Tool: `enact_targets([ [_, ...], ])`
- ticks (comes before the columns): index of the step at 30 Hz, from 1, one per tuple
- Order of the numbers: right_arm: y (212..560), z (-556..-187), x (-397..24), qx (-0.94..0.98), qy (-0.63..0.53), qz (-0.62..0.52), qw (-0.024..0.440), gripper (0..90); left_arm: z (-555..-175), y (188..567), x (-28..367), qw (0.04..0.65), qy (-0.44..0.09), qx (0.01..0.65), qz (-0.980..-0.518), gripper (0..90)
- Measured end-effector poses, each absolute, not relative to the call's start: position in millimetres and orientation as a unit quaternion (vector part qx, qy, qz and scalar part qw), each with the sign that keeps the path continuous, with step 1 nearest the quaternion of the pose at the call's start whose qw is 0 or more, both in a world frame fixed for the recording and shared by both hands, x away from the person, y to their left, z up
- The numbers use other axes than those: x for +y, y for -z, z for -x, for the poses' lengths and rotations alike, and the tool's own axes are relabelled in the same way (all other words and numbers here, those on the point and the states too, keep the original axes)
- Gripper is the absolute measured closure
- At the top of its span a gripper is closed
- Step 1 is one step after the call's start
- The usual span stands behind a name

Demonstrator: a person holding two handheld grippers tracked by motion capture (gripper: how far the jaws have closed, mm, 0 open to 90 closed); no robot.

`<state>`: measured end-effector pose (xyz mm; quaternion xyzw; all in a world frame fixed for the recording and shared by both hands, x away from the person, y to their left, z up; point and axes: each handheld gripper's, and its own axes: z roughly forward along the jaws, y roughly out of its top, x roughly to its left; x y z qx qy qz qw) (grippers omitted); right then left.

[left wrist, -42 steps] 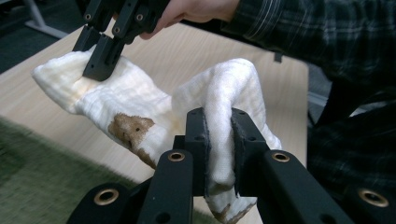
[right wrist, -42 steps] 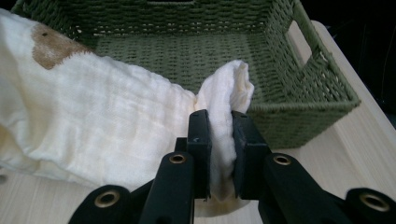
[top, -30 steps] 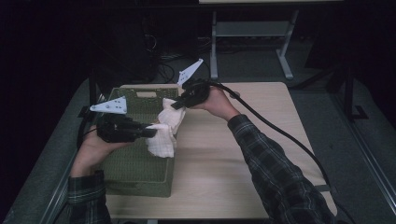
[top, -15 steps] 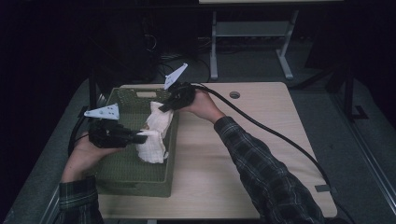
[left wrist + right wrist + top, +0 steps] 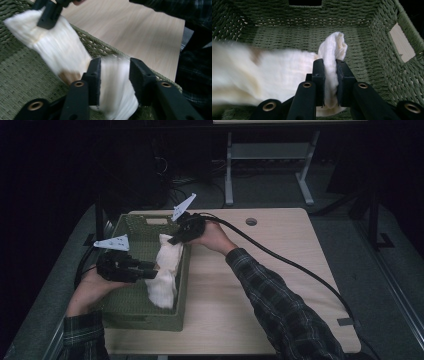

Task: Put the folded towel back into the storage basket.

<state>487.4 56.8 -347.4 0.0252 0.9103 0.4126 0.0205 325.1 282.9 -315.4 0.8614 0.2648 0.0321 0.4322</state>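
A white cloth (image 5: pixel 165 270) with a brown stain hangs over the right side of a green woven basket (image 5: pixel 145 322). My right gripper (image 5: pixel 172 240) is shut on the cloth's far end (image 5: pixel 332 55), above the basket's inside (image 5: pixel 312 37). My left gripper (image 5: pixel 152 267) is at the cloth's near end. Its jaws have just been opening and now stand apart, with the cloth (image 5: pixel 57 47) still between them (image 5: pixel 113 80). The right gripper's jaw shows at the top left of the left gripper view, clamped on the cloth.
The basket stands at the left of a light wooden table (image 5: pixel 280 270) with a round hole (image 5: pixel 251 221) near its far edge. The right gripper's black cable (image 5: pixel 280 257) trails across the table to the right. A metal desk frame (image 5: pixel 270 155) stands behind.
Both hands have moved left and down, bringing the cloth from above the basket's right rim into the basket. The left jaws have spread apart around the cloth.
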Motion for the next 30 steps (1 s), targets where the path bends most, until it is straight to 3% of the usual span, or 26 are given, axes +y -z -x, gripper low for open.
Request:
enact_targets([
  [4, 353, -491, 58, 0.913, -0.406, -0.028, 0.02, 79.0, -327, 315, 281, 0.445, -0.04, 0.273, -0.852, 46.9],
  [7, 356, -494, 59, 0.913, -0.406, -0.031, 0.018, 79.0, -329, 315, 277, 0.45, -0.045, 0.271, -0.85, 44.7],
  [23, 364, -524, 64, 0.913, -0.406, -0.039, 0.02, 78.6, -333, 315, 270, 0.467, -0.052, 0.272, -0.84, 43.4],
  [25, 366, -526, 63, 0.912, -0.407, -0.043, 0.024, 76.8, -333, 315, 270, 0.467, -0.053, 0.272, -0.839, 43.4],
  [30, 362, -531, 62, 0.899, -0.431, -0.057, 0.054, 60.5, -334, 315, 267, 0.467, -0.053, 0.272, -0.84, 43.2],
])
